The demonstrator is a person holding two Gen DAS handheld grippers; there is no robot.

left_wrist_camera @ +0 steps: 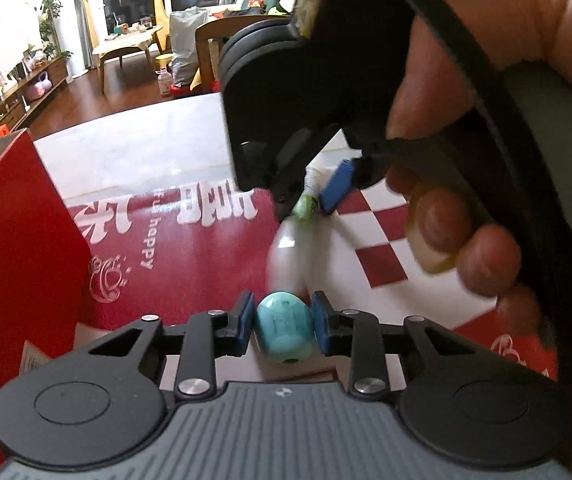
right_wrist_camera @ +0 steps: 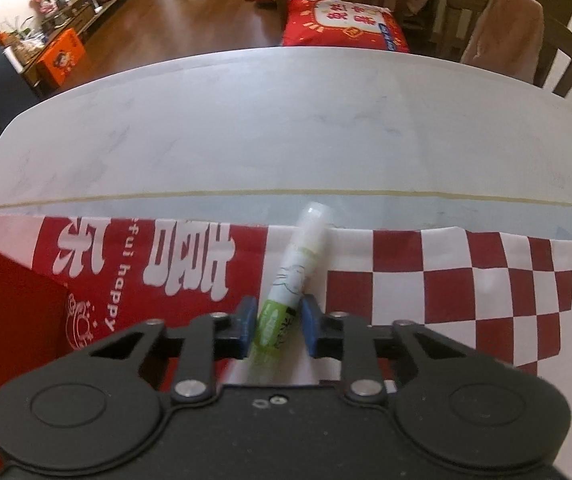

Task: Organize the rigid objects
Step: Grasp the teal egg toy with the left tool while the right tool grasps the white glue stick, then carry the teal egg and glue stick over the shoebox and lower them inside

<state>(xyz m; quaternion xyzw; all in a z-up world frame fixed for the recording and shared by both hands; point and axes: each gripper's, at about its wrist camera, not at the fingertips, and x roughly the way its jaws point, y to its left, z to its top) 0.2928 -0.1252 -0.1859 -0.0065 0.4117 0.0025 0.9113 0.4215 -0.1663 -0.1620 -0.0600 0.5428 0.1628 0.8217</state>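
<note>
A turquoise barrel-shaped bead (left_wrist_camera: pixel 283 330) with a small hole sits between the blue pads of my left gripper (left_wrist_camera: pixel 281 326), which is shut on it just above the red printed cloth. My right gripper (right_wrist_camera: pixel 275 328) is shut on the green lower end of a white and green tube (right_wrist_camera: pixel 298 256); the white cap end points away toward the table. In the left wrist view the right gripper (left_wrist_camera: pixel 312 200) hangs just beyond the bead with the blurred tube (left_wrist_camera: pixel 286 256) under it, pointing down. A person's hand (left_wrist_camera: pixel 486 60) holds that gripper.
A red and white cloth (right_wrist_camera: pixel 446 280) with checks and white lettering covers the near side of the white table (right_wrist_camera: pixel 245 128). A red box wall (left_wrist_camera: pixel 17 260) rises at the left. Beyond the table's far edge are a red cushion (right_wrist_camera: pixel 346 24) and wooden chairs (right_wrist_camera: pixel 558 52).
</note>
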